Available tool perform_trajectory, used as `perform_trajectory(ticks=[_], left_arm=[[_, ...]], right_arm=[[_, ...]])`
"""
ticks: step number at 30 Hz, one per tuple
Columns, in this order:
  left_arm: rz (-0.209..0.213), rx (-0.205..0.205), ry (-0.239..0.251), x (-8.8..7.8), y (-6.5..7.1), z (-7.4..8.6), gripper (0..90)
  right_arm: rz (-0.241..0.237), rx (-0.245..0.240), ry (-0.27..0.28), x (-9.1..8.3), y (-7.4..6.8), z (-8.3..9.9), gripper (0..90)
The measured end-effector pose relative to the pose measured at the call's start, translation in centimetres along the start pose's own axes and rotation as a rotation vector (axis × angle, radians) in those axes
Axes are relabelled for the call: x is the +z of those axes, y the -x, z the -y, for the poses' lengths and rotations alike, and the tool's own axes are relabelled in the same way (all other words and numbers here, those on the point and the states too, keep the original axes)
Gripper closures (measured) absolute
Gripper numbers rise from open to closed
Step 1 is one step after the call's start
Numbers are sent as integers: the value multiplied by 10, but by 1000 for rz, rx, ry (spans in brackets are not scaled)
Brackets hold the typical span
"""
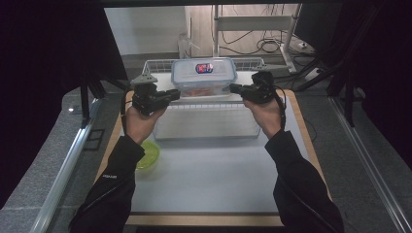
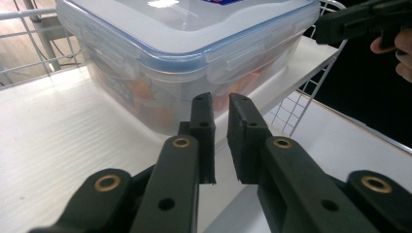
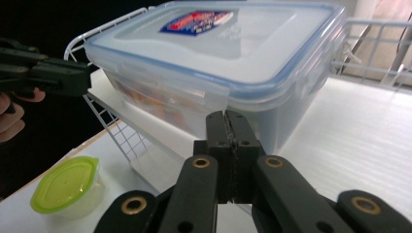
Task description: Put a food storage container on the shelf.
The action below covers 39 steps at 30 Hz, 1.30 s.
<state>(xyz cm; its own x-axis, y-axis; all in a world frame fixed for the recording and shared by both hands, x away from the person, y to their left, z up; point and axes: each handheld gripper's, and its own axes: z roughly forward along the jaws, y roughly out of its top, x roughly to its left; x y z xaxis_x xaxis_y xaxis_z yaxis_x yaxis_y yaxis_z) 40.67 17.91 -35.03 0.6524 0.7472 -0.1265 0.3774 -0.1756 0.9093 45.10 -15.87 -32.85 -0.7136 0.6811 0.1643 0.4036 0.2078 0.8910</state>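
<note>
Both grippers [image 2: 221,104] [image 3: 227,121], jaws pressed together, flank lidded clear box [image 1: 204,75] holding orange food in wire basket [image 1: 158,64].

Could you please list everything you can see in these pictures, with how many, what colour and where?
storage box: one, clear with a blue-edged lid and a red and blue label, orange contents, on the upper level of the wire rack, between the two grippers.
wire rack: one, white, at the far end of the table.
small tub: one, clear with a green lid, on the mat near the left forearm.
mat: one, pale grey, on the table.
table: one, wood-edged.
left gripper: one, black, jaws nearly together, empty.
right gripper: one, black, jaws shut, empty.
sleeves: two, black.
</note>
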Motion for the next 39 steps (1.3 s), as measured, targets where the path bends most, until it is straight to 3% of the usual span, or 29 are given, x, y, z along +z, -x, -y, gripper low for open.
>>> perform_trajectory(ticks=[3,13,18,20,23,25,33,39], left_arm=[[-15,-18,-4,5,-4,0,835],[-30,-86,0,13,-21,1,835],[-45,-89,-13,20,-20,0,825],[-44,-100,-12,21,-20,0,826],[-73,-98,-20,21,-21,-1,821],[-63,-119,-15,22,-22,0,812],[-28,-72,-5,16,-12,2,768],[-3,-33,-1,6,1,7,637]], right_arm=[[-11,0,-14,4,1,3,896],[21,-8,-22,16,3,3,896],[42,-6,-23,20,8,2,896],[28,-1,-20,21,9,3,896],[33,-16,-24,23,8,3,896],[37,-20,-28,23,6,3,896],[18,-21,-19,20,0,5,807],[7,-50,-14,12,-10,10,654]])
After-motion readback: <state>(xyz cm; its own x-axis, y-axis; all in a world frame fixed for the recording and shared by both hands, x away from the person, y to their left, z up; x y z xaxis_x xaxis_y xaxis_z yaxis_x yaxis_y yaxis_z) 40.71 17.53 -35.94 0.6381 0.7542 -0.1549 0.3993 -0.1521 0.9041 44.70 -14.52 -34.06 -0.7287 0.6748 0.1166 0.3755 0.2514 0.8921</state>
